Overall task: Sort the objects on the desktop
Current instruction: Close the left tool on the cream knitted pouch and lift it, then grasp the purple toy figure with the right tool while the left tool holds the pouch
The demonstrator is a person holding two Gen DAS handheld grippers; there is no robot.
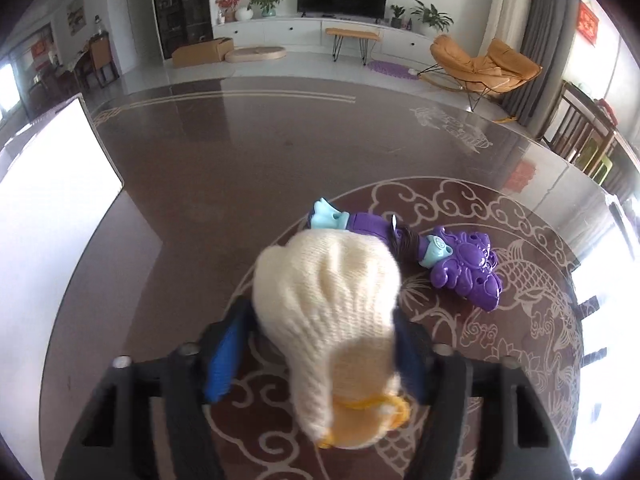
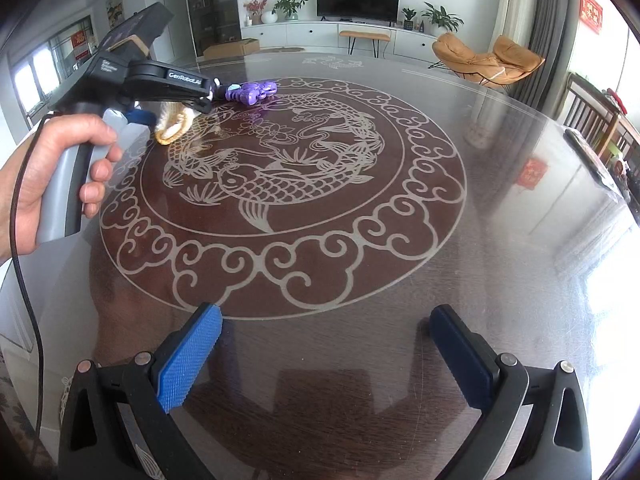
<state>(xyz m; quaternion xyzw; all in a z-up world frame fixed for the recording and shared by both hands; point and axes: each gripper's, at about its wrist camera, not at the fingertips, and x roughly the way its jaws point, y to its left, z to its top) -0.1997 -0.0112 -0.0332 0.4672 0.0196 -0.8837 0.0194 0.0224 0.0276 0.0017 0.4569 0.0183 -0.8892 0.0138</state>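
The round dark-brown glass-topped table (image 2: 500,208) with its pale etched koi-and-cloud medallion fills most of what I see from both hands. At its left edge, seen from my left wrist, a flat white panel (image 1: 52,184) stands out brightly; I cannot tell what it is.

My right gripper (image 2: 326,356) hangs over a bare stretch of the table just outside the medallion's cloud border, its blue ribbed pads (image 2: 188,360) standing wide apart with nothing between them.

My left gripper (image 1: 320,350) is across the table at the far left rim of the medallion, and from the right wrist I can see my left hand (image 2: 52,176) wrapped around its grey handle, a black cable trailing down from it. Its blue pads (image 1: 224,354) are clamped on a cream knitted work glove with a yellow cuff (image 1: 336,320). The glove bulges forward out of the grip, cuff towards the camera, finger end pointing away. Whether it is clear of the tabletop I cannot tell.

Just beyond the glove lies a purple plastic toy with pale turquoise parts (image 1: 460,260), on its side on the medallion, partly hidden behind the glove's far end.
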